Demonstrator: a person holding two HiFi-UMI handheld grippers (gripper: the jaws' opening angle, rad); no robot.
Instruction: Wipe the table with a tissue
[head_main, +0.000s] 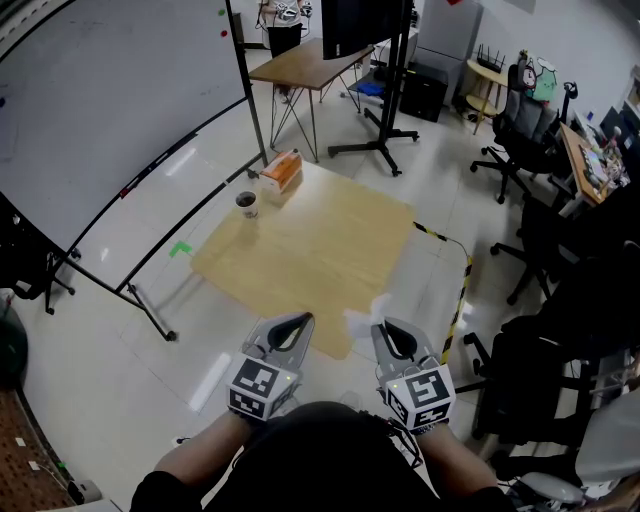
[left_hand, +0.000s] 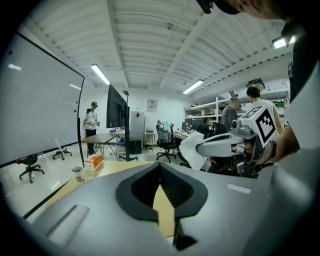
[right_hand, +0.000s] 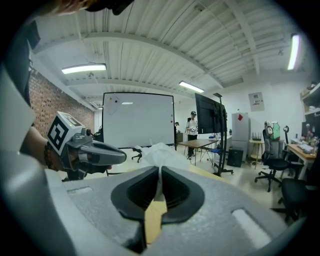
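**Head view.** You hold both grippers side by side at the near edge of the low wooden table (head_main: 310, 250).

**Right gripper.** Your right gripper (head_main: 380, 328) has its jaws closed on a white tissue (head_main: 360, 320). In the right gripper view, the tissue is pinched in the seam where the two jaws meet. It bunches into a crumpled tuft above their tips. From the head view, this tuft lies over the table's near edge. You cannot tell from any view whether it touches the tabletop.

**Left gripper.** Your left gripper (head_main: 303, 320) is also at the table's near edge, just left of the right gripper. Its jaws are brought together at the tips, with nothing between them. In the left gripper view, only the table's wood shows through the hollow behind the tips.

**On the table.** An orange tissue box (head_main: 281, 172) sits at the table's far left corner. A cup (head_main: 247, 204) stands just nearer than the box, along the table's left edge. The rest of the tabletop is bare wood.

**Surroundings.** A whiteboard (head_main: 100, 100) on a wheeled frame stands off the table's left side.
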